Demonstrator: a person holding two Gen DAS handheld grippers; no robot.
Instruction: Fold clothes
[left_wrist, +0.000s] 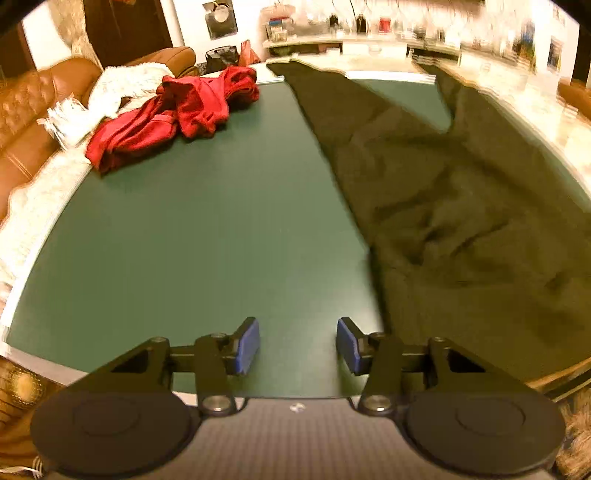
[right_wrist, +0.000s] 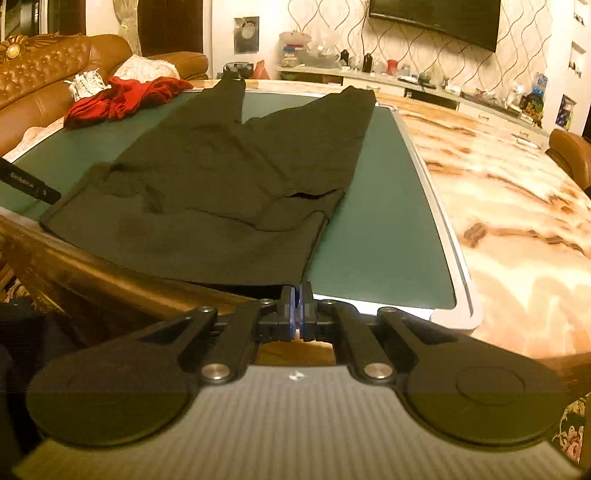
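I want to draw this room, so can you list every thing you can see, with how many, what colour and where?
trousers: one, dark olive, spread flat on the mat.
red garment: one, red, crumpled at the mat's far left.
white cloth: one, white, beside the red garment.
mat: one, green, on the table.
table: one, marbled orange.
sofa: one, brown, far left.
TV: one, black, on the wall.
left gripper: open, above bare mat.
right gripper: shut at the trousers' waist corner.
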